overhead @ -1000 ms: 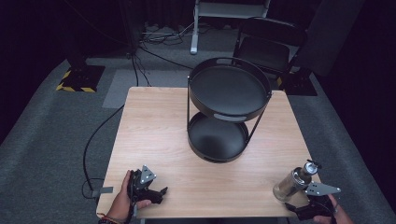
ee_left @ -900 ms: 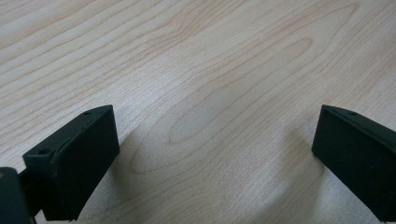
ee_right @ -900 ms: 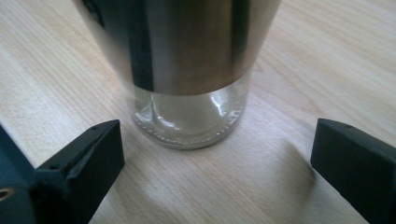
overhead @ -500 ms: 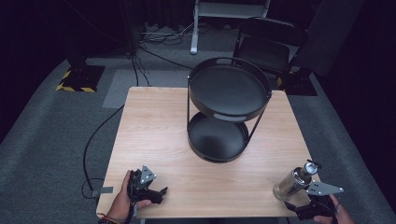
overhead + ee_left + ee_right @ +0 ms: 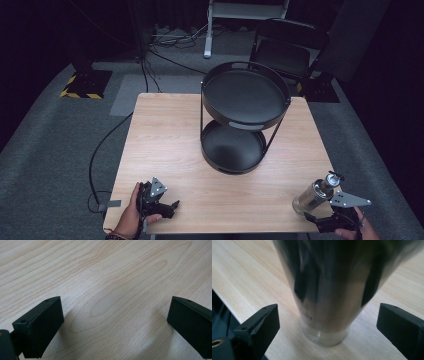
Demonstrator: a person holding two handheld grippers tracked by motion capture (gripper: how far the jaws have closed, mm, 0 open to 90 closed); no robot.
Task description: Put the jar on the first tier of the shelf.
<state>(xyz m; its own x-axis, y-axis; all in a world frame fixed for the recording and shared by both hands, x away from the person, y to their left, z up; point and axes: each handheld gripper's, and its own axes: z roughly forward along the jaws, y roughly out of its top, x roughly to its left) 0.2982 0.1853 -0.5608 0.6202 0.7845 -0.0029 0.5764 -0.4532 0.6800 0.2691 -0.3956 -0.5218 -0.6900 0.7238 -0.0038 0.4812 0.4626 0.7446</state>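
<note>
Glass bottle (image 5: 315, 195) stands near the table's (image 5: 175, 130) front right corner, well apart from the two-tier stand (image 5: 245, 120). Your right claw (image 5: 327, 325) straddles it, closing, pads not touching yet; left claw (image 5: 112, 322) gapes empty. Clip it off-centre and it topples.

- I see a shiny metal bottle (image 5: 314, 195) with a clear glass base and pump top, standing upright near my table's (image 5: 170, 130) front right corner.
- In my right gripper view it (image 5: 329, 290) stands on the wood, blurred.
</note>
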